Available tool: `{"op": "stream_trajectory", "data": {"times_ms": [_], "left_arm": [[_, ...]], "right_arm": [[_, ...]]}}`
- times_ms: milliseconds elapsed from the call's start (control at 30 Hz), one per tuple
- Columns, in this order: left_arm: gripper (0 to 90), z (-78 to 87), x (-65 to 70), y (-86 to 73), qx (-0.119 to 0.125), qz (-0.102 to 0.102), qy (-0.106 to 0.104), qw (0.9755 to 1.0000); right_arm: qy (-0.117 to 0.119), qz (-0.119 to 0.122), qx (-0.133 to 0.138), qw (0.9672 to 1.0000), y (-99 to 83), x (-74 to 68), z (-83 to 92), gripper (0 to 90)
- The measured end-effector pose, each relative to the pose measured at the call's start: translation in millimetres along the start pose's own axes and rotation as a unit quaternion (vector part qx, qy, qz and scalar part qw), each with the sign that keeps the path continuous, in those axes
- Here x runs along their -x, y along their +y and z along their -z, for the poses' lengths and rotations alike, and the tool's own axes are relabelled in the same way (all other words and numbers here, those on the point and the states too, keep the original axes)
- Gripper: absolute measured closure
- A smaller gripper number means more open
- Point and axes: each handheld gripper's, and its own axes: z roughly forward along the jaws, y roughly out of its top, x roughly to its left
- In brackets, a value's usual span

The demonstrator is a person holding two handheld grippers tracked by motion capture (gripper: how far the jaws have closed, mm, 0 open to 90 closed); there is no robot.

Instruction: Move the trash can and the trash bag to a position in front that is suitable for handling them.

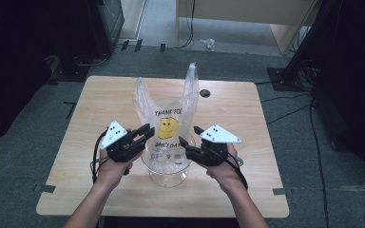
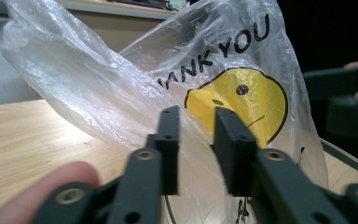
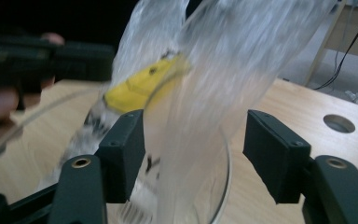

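- The plastic bag (image 1: 168, 124), clear with a yellow face and black lettering, stood inside a clear glass bowl (image 1: 166, 172) on the counter (image 1: 237, 114), between the two grippers and just ahead of their tips.
- The left gripper (image 1: 148, 131) sat at the bag's left flank. In its own view the jaws stood a narrow gap apart, with the bag film right in front of them; no pad could be seen pressing on it, so I judged it open, probably lined up to pinch that side.
- The right gripper (image 1: 190, 135) sat at the bag's right flank. In its own view its jaws stood wide, with a blurred fold of the bag (image 3: 200, 93) hanging between them and touching neither pad: open, holding nothing.
- The two bag handles rose upright beyond the grippers, away from the person. This suggested that the bag was being settled as a liner in the bowl, worked from both sides to keep it centred.
- Hard to make out: the bowl rim (image 3: 223, 177) was only a faint curve, the bag's lower part inside the bowl was lost in glare, the lettering was partly creased away, and a fingertip (image 2: 37, 191) blurred the near corner of the left gripper view.
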Motion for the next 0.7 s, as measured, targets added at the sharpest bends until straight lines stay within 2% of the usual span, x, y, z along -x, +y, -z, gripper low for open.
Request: {"op": "stream_trajectory", "data": {"times_ms": [33,67,100,167,233,333,400,433,467,533,567,633,700], "left_arm": [[58.7,0.7,-0.2,0.7,0.008,0.0,0.003,1.0],[54.1,1.2,-0.3,1.7,0.015,0.003,0.014,0.9998],[49.6,1.6,-0.5,3.1,0.022,0.006,0.028,0.9993],[41.8,1.4,-2.8,7.5,0.027,0.012,0.048,0.9984],[35.3,1.0,-5.3,12.8,0.031,0.022,0.064,0.9972],[34.0,-0.4,-8.0,19.3,0.034,0.034,0.076,0.996],[34.4,-2.8,-8.2,20.7,0.024,0.035,0.074,0.9964],[37.4,-3.7,-7.7,20.1,0.018,0.031,0.074,0.9966],[45.6,-4.7,-7.8,19.1,0.01,0.03,0.07,0.997],[61.4,-5.7,-8.0,16.1,-0.001,0.035,0.05,0.9981],[68.3,-5.3,-7.5,14.1,-0.004,0.034,0.048,0.9983],[77.2,-4.2,-6.3,10.4,-0.009,0.032,0.038,0.9987],[82.3,-2.1,-5.4,6.7,-0.015,0.024,0.027,0.9992]], "right_arm": [[-0.008,-0.002,0.0,1.0,2.1,-0.6,-3.2,48.7],[-0.021,0.0,0.0,0.9998,2.9,-1.9,-6.3,60.3],[-0.032,0.006,0.002,0.9995,3.0,-3.3,-9.3,67.1],[-0.03,0.007,-0.007,0.9995,1.6,-4.2,-13.9,82.1],[-0.019,0.008,-0.014,0.9997,-2.2,-4.8,-15.7,89.6],[-0.005,0.023,-0.027,0.9994,-10.1,-6.5,-14.7,90.0],[0.009,0.041,-0.034,0.9985,-14.9,-9.0,-12.1,90.0],[0.016,0.051,-0.036,0.9979,-16.8,-10.3,-10.5,90.0],[0.019,0.057,-0.038,0.9974,-18.1,-11.1,-8.5,87.6],[0.026,0.057,-0.035,0.9974,-19.0,-9.7,-4.5,75.2],[0.026,0.054,-0.032,0.9977,-18.7,-7.6,-2.5,69.3],[0.025,0.038,-0.025,0.9986,-17.2,-2.7,2.0,60.2],[0.024,0.022,-0.013,0.9994,-15.2,2.2,6.8,55.6]]}}
